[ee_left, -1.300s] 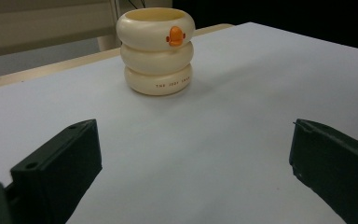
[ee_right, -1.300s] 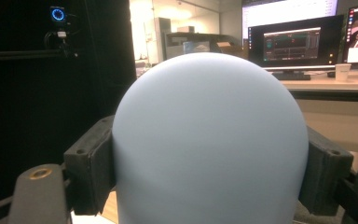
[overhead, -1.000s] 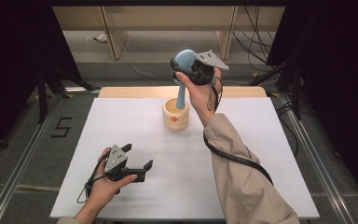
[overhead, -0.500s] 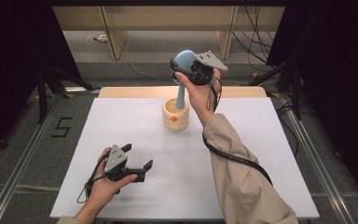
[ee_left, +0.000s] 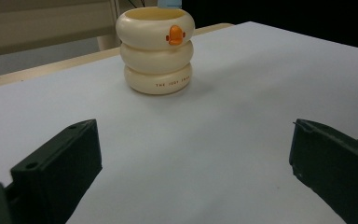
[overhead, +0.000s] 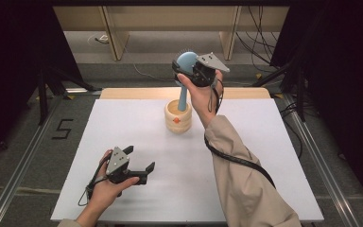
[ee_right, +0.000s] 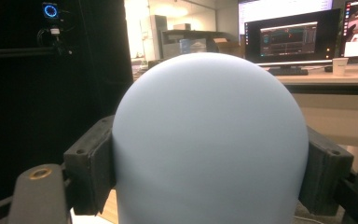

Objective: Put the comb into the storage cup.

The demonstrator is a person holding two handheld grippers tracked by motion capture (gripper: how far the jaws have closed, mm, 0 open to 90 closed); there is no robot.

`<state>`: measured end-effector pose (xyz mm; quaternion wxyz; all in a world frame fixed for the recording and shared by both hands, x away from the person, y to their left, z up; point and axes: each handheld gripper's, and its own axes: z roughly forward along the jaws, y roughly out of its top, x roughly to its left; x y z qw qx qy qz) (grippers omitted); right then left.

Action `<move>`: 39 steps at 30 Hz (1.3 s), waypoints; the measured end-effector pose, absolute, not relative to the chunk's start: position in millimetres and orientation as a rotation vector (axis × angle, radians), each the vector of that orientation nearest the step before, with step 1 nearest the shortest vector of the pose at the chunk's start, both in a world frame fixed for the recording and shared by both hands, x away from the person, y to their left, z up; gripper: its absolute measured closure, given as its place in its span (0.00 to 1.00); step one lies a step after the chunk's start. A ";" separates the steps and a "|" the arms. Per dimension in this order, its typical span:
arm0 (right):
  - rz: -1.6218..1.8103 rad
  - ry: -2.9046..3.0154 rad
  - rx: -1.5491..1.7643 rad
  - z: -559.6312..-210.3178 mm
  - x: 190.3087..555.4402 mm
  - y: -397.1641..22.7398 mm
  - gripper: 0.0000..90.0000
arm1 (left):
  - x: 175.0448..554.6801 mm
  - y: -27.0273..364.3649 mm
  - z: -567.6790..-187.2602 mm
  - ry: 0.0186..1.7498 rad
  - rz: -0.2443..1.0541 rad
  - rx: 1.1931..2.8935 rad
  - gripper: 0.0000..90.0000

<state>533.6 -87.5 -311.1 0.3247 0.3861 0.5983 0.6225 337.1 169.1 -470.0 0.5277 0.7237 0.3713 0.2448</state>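
Observation:
A cream ringed cup [overhead: 178,116] with an orange mark stands near the table's far middle; the left gripper view shows it [ee_left: 155,49] straight ahead. A light blue brush [overhead: 185,64] with a round head stands with its handle [overhead: 183,97] down in the cup. My right gripper [overhead: 189,71] is held high over the cup, shut on the brush's round head [ee_right: 209,140], with both pads against its sides. My left gripper [overhead: 139,163] rests low over the table's near left, open, with nothing between its jaws [ee_left: 191,163].
The white table top [overhead: 264,156] spreads wide around the cup, with a wooden strip [overhead: 137,93] along its far edge. Metal rails run along both sides. Shelf legs and cables stand beyond the far edge. A sleeve [overhead: 246,189] crosses the right half.

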 end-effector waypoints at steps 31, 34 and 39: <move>1.610 1.585 1.022 -320.2 539.6 -84.0 0.24 | 337.0 169.1 -470.3 0.889 0.584 1.728 0.02; 1.607 1.586 1.027 -320.9 540.0 -83.7 0.24 | 337.1 169.2 -470.4 0.889 0.583 1.729 0.02; 1.607 1.580 1.030 -322.1 541.0 -83.8 0.24 | 337.1 169.2 -470.3 0.888 0.584 1.729 0.02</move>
